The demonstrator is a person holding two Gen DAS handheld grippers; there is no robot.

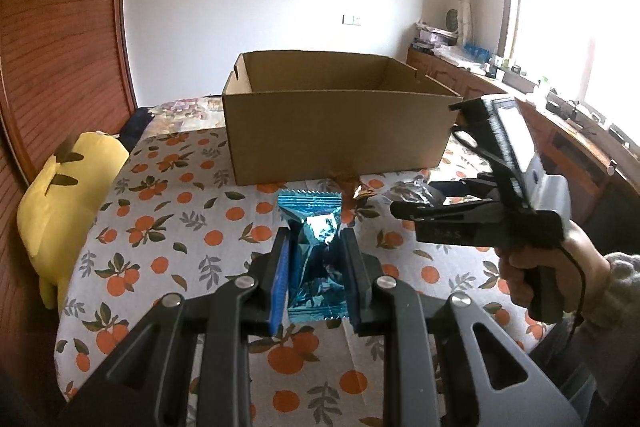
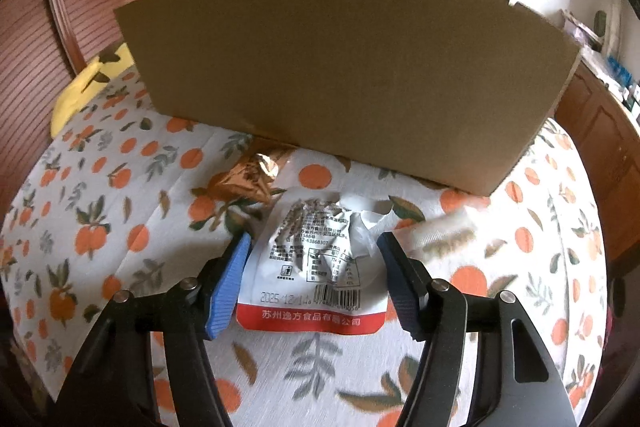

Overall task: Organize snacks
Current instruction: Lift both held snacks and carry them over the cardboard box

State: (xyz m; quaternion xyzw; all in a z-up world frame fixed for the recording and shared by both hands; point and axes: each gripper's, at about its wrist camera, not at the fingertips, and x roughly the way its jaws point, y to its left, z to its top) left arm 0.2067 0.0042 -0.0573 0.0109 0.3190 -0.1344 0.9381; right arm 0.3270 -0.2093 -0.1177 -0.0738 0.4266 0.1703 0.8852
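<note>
Snacks here are light, crinkly foil packets, slippery and easily crushed, best pinched across the flat body. My left gripper (image 1: pixel 314 259) is clamped on the blue packet (image 1: pixel 314 227), lifted before the cardboard box (image 1: pixel 336 131). My right gripper (image 2: pixel 314 251) stands apart, straddling the white packet (image 2: pixel 316 267) lying before the box, pads not yet pressing.

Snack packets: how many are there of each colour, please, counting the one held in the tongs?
Blue packet, clamped in the left tongs: 1
White packet with red bottom edge, between the right tongs: 1
Bronze packet, by the cardboard box: 1
Total: 3
</note>
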